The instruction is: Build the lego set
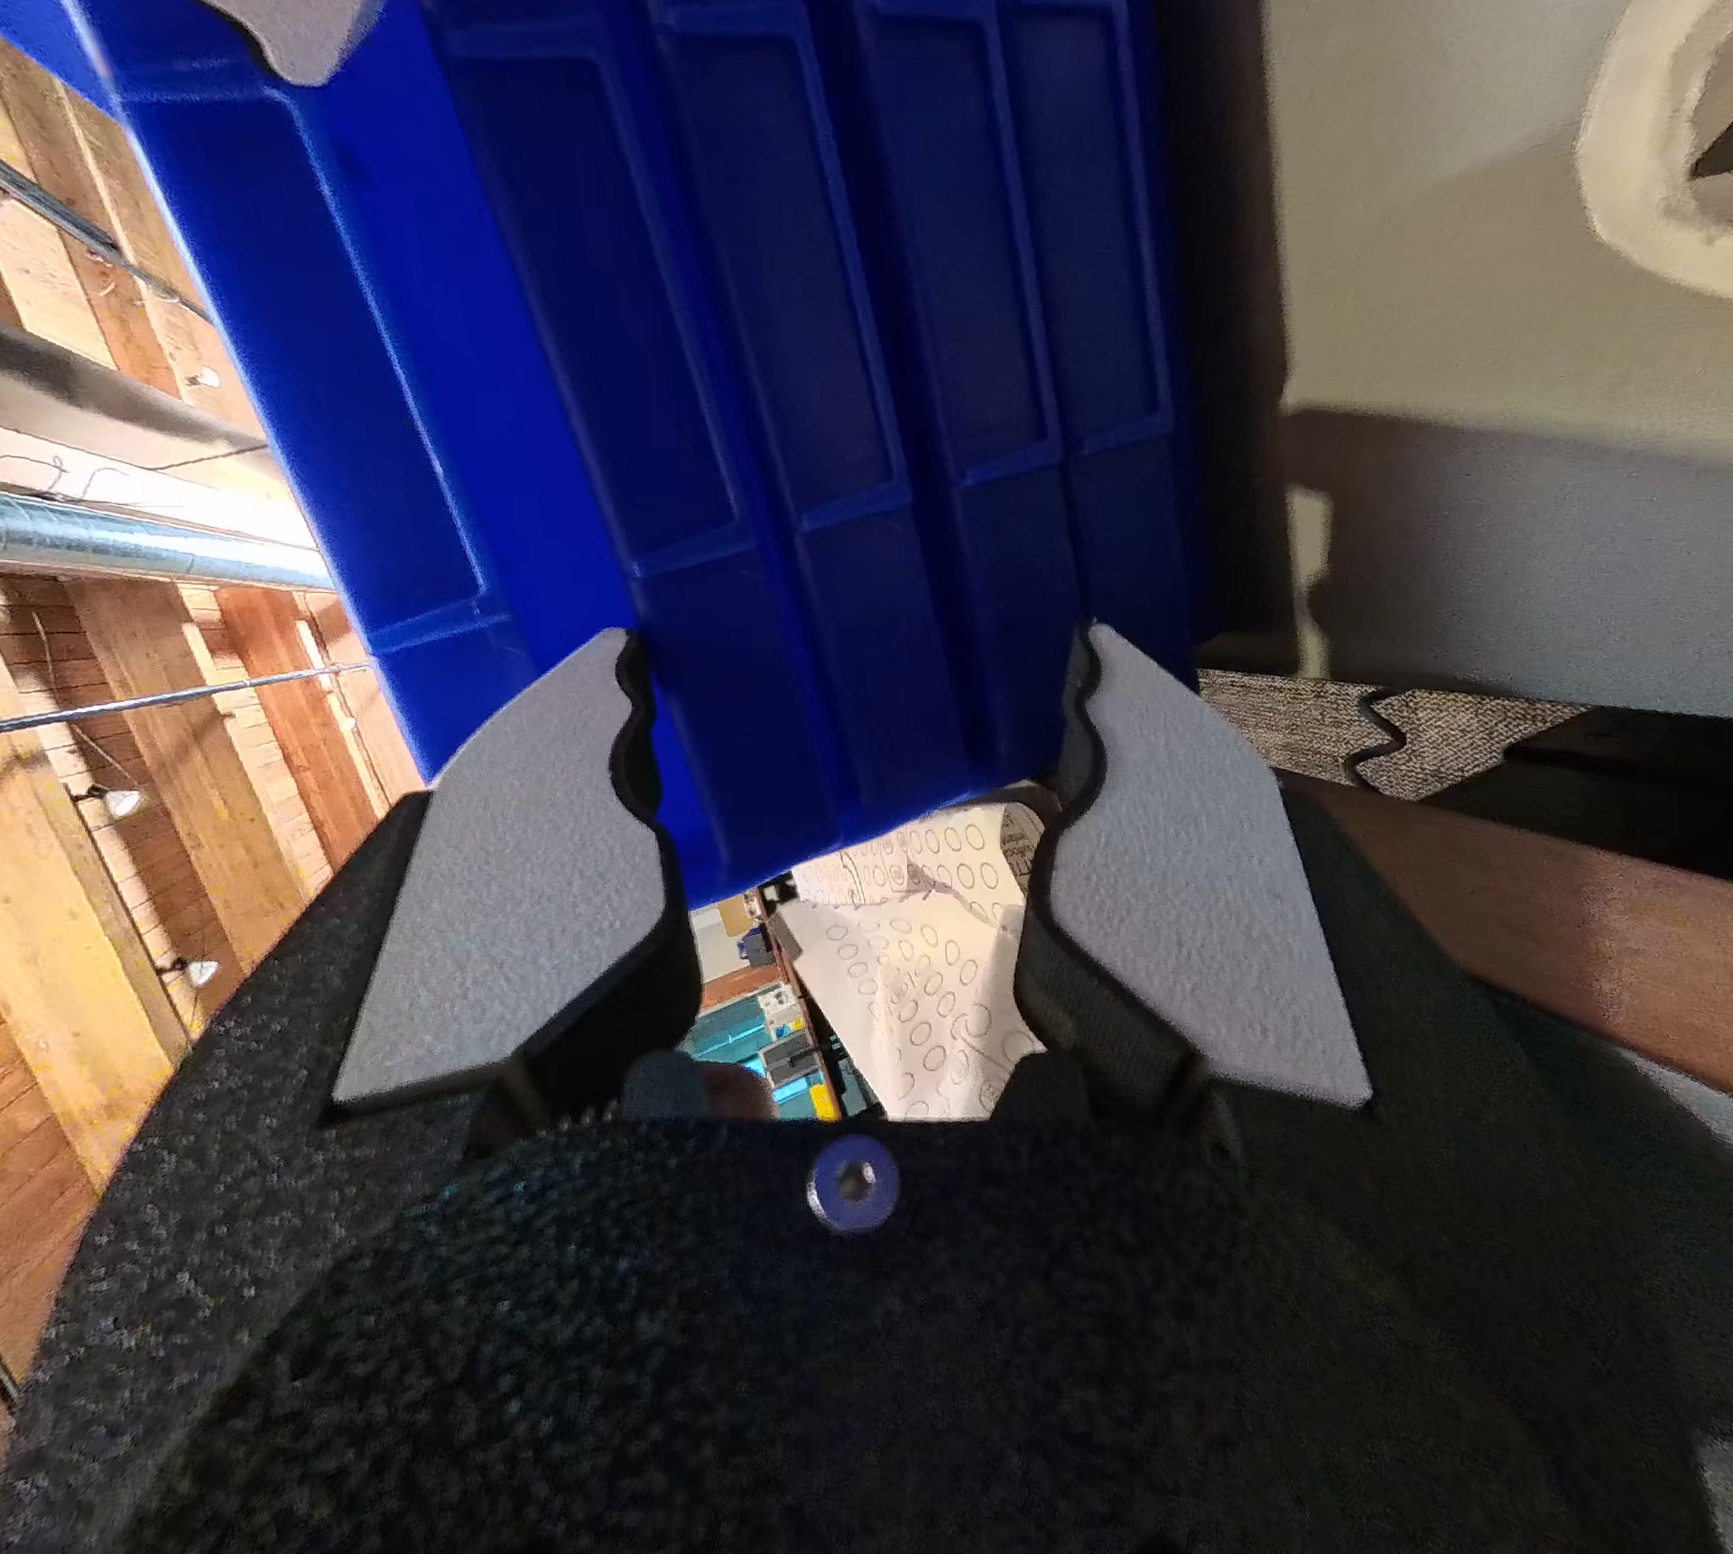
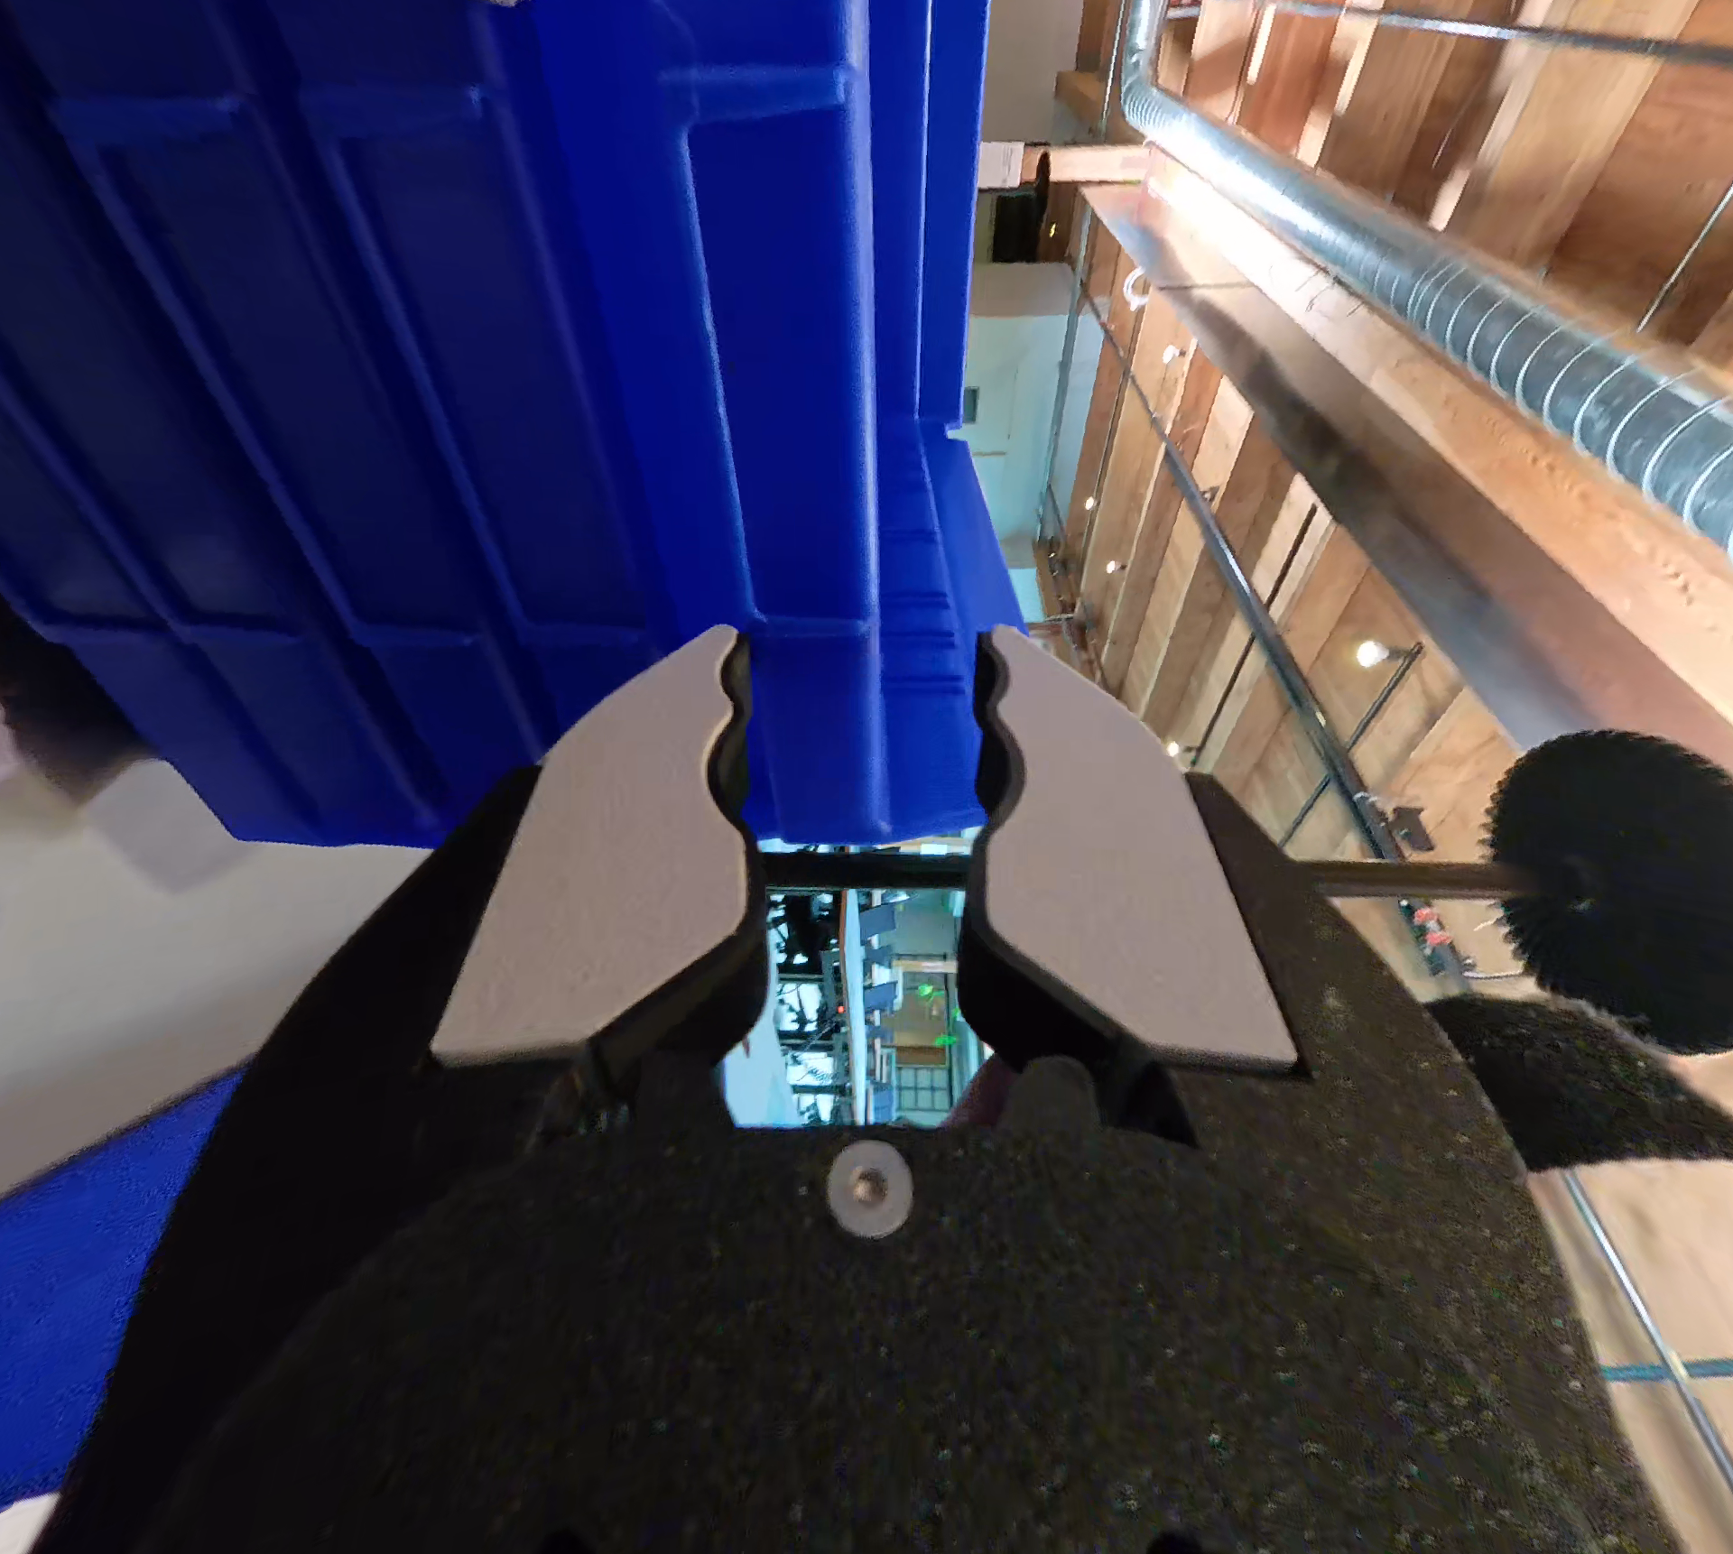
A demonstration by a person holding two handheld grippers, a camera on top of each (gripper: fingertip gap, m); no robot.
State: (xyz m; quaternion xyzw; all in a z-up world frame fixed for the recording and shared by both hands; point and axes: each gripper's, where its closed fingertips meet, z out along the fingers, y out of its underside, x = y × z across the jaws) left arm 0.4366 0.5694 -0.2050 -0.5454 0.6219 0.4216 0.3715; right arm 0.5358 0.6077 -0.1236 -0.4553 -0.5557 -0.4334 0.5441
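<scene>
The left gripper (image 1: 858, 721) is spread wide around the end of a blue plastic bin (image 1: 750, 290), its grey fingers (image 1: 553, 834) set against either side of the ribbed blue wall, the pads close on the plastic on both flanks; whether they press hard enough to carry it cannot be told. The right gripper (image 2: 858, 721) stands at a narrower spread over another edge of the same blue plastic bin (image 2: 469, 290), one pad on each side of a raised rib and stepped rim, both sitting tight against the plastic. The bin is up in the air between the two tools, tipped so that its moulded panels fill the upper middle of both wrist views. Each view also catches the grey tip of the other gripper at the top, on the far side of the bin. Behind it runs a timber ceiling (image 2: 1407, 56) with a spiral metal duct (image 2: 1407, 290) and small spotlights. A white patterned sheet of paper (image 1: 928, 946) shows below the bin's lower edge in the left view, with a pale rounded object (image 1: 1650, 103) on a cream surface to the right. In the right view a black bristly ball on a thin rod (image 2: 1622, 881) sticks out beside the gripper body.
</scene>
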